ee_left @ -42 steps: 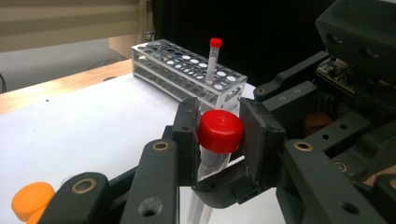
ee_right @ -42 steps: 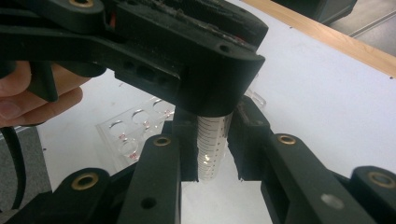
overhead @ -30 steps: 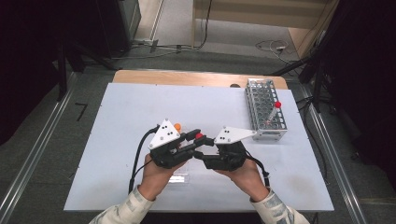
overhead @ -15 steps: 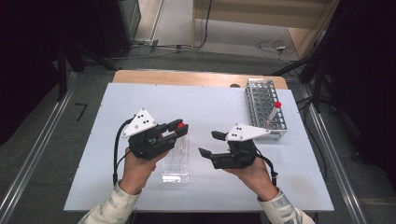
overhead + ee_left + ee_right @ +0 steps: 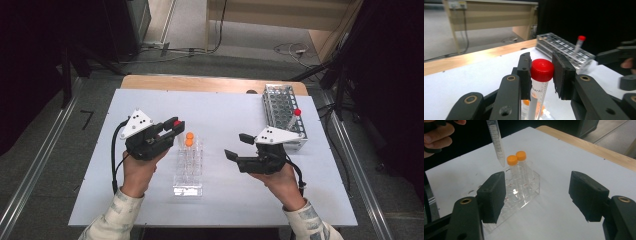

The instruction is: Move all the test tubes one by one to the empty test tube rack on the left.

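High view: the left gripper carries a red-capped tube above the clear rack on the desk. Left gripper view: pads clamp its cap, keeping it upright for slotting. Right gripper view: right gripper gapes empty.

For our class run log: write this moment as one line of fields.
left gripper: shut on red-capped tube | right gripper: open, jaws just opened, nothing between | clear rack: two orange-capped tubes
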`<state>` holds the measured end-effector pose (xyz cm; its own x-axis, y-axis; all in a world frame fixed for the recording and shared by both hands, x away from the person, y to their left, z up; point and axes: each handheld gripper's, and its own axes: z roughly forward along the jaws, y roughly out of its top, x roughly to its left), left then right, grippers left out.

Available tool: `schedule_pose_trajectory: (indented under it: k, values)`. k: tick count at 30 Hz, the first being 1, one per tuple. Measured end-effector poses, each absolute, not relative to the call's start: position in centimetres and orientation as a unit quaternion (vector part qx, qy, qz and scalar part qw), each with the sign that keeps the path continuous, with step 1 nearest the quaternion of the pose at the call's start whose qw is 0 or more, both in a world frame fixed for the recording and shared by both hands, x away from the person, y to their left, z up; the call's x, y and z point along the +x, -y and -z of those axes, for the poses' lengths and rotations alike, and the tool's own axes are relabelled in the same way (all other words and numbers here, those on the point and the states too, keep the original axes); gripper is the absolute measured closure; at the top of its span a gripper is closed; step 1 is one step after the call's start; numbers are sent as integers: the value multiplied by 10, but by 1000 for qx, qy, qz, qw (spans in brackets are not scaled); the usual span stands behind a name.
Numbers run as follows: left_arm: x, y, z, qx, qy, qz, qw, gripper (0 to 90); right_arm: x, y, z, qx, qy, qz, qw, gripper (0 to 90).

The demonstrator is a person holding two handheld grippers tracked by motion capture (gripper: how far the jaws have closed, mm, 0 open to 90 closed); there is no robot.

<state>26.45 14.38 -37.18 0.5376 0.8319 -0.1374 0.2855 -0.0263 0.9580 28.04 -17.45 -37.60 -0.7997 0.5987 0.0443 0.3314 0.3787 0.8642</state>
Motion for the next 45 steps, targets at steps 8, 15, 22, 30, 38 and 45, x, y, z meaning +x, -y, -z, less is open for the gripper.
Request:
schedule_pose_trajectory:
  k: [8,15,22,30,38,45]
  values:
    - [279,-140,388,665,-422,-275,551,703,287,182,378,301,-813,-479,142,279]
    - [283,-134,403,668,-429,-279,540,702,290,185,379,308,-810,-476,148,258]
    - [284,-132,417,675,-444,-272,522,701,289,185,379,309,-810,-475,150,256]
    - [287,-128,429,685,-459,-261,502,694,290,185,380,312,-810,-474,151,256]
    - [286,-132,426,673,-467,-245,518,604,296,195,381,329,-800,-474,162,256]
    - [286,-136,424,659,-478,-235,531,497,309,213,387,367,-782,-463,197,256]
